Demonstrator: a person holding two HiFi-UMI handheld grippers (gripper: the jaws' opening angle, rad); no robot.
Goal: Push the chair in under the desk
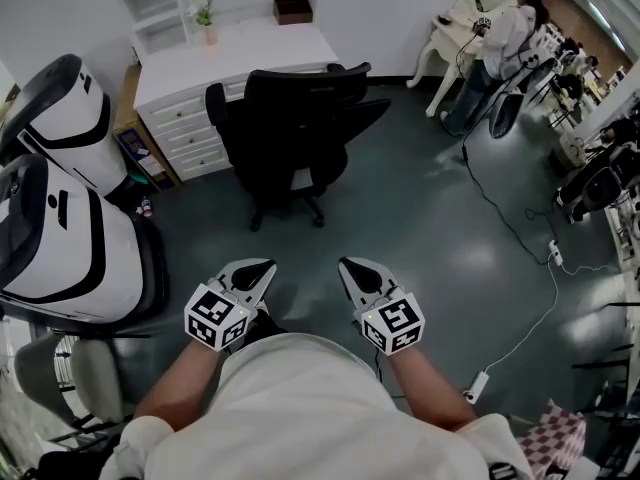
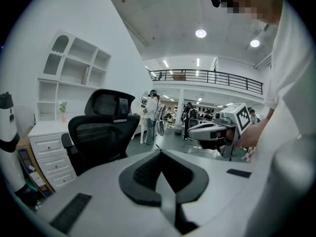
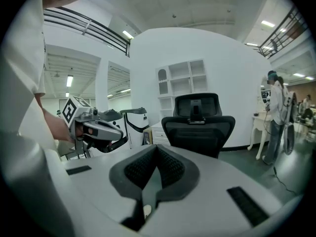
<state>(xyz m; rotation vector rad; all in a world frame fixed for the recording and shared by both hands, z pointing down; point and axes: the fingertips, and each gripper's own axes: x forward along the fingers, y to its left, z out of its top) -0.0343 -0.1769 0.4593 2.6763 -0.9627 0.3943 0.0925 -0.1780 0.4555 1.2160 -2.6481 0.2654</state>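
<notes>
Two grippers are held low before the person, side by side. The left gripper (image 1: 260, 269) and the right gripper (image 1: 350, 268) each have their jaws pressed together with nothing between them, as each gripper view confirms. Both point towards the black chair (image 1: 290, 128), which stands on the dark floor (image 1: 420, 208) well apart from the two tips. Its backrest faces the person and its wheeled base is fully exposed. The white desk (image 1: 240, 50) lies just beyond the chair, with its drawers (image 1: 185, 128) to the left of the seat and a potted plant (image 1: 206, 18) on top. The chair is close to the desk edge but is not yet tucked beneath it.

The step in hand appears to be the approach, since no contact with the chair has been made. The next move probably calls for bringing both closed tips up to the backrest, one on each side of its middle, and pressing evenly so that the castors roll straight towards the opening rather than swinging towards the drawers. A cable (image 1: 500, 218) runs across the floor to the right, clear of the path.
</notes>
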